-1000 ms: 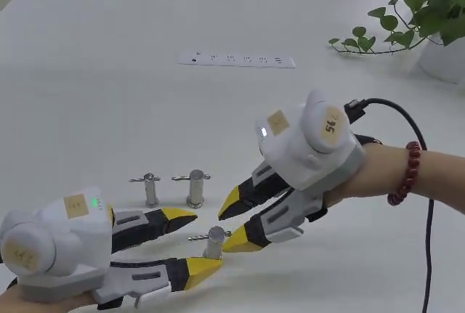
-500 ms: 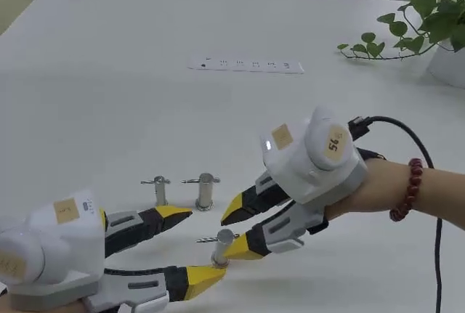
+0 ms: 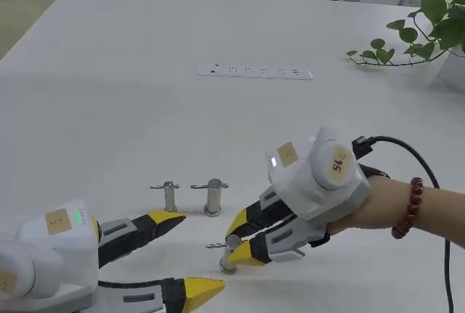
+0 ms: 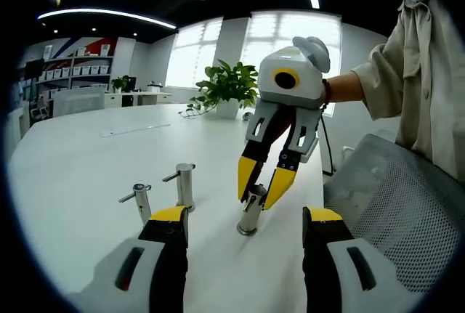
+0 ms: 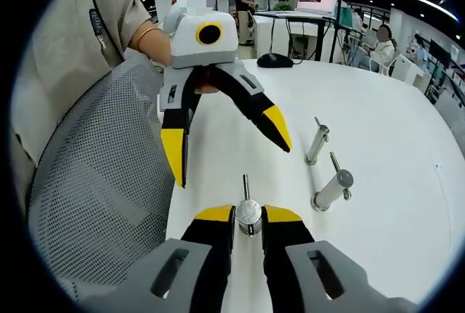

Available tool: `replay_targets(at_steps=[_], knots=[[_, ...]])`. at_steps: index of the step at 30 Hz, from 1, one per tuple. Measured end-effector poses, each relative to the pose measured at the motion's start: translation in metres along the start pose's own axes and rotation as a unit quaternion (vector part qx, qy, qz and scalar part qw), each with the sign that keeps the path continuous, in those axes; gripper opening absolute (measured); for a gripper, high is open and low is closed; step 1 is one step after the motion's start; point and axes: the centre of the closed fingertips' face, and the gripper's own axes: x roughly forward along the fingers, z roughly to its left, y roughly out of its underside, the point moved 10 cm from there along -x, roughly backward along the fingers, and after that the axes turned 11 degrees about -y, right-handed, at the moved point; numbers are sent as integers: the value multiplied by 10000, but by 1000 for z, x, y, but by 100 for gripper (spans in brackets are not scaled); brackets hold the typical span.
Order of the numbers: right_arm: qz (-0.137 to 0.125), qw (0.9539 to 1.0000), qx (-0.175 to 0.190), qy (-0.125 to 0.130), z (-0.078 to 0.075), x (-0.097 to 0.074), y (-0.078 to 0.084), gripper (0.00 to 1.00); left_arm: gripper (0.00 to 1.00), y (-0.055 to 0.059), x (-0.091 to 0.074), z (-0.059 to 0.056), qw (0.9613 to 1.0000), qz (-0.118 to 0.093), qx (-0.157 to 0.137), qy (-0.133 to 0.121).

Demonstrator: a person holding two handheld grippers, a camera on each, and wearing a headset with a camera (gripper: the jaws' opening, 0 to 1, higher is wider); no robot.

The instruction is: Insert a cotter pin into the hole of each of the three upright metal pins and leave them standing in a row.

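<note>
R gripper point(image 3: 237, 240) now clamped on near pin point(image 3: 230, 256), cotter point(image 3: 216, 245) through it; 1 s ago jaws apart beside it. L gripper point(image 3: 201, 250) jaws apart, near-left, clear of pin. Far-L pin point(image 3: 169, 196), far-R pin point(image 3: 213, 197) upright, cottered.

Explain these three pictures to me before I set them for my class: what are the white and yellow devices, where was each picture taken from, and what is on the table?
There is no robot here. A person holds a two-jaw tool in each hand. One picture comes from a camera on the person's head, looking down. The two round pictures come from cameras riding on the tools.

Three metal pins stand on the white table: the nearest pin, and beyond it a second pin and a third pin. Each has a thin cotter pin through its top.

The right tool is closed on the nearest pin. The left tool is open and holds nothing.

A power strip and a leafy plant sit further back.
</note>
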Motion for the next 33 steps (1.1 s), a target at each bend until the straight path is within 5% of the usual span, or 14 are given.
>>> replay_targets(at_steps=[33], knots=[[39,9996,-200,205,-2,-1,1,12,68,-1,-15,4,9995,119,37,-295]])
